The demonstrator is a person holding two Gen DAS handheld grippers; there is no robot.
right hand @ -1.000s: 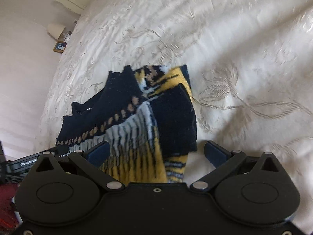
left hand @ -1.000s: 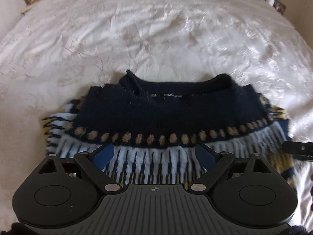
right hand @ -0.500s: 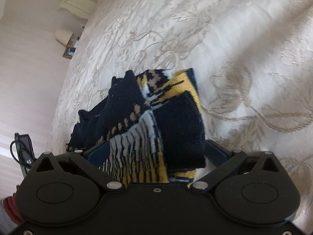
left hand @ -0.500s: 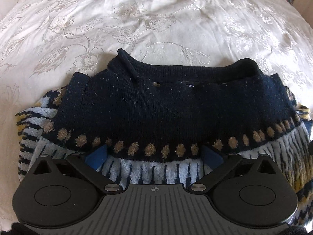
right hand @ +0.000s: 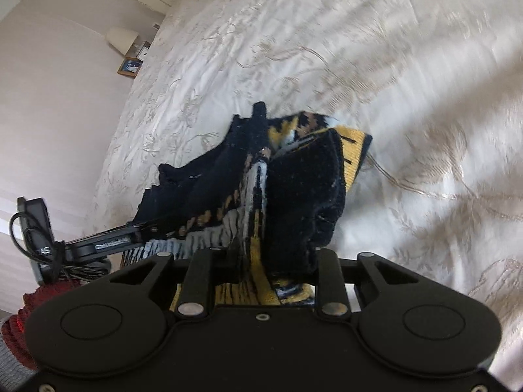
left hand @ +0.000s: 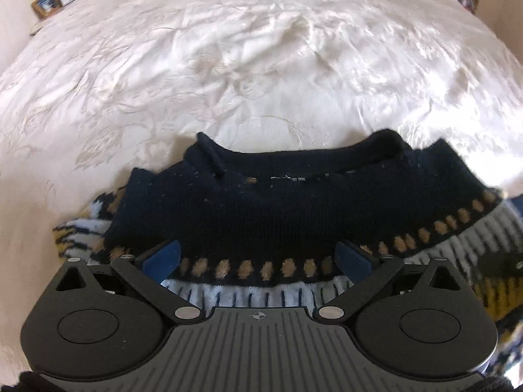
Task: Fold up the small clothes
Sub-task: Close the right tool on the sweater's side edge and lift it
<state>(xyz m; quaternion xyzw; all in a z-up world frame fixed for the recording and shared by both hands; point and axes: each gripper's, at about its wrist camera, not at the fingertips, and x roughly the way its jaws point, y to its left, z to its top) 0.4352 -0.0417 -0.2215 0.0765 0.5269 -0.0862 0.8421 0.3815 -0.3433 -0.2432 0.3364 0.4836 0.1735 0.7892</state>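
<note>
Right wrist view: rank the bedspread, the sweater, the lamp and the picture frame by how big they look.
1. Bedspread
2. Sweater, enlarged by nearness to the camera
3. Lamp
4. Picture frame

Lamp and frame look similar and sit far off, so their order is unsure.

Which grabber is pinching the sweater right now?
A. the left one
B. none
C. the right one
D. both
C: the right gripper has its fingers drawn in on the bunched sweater, while the left gripper has its blue pads spread wide apart over the sweater.
</note>
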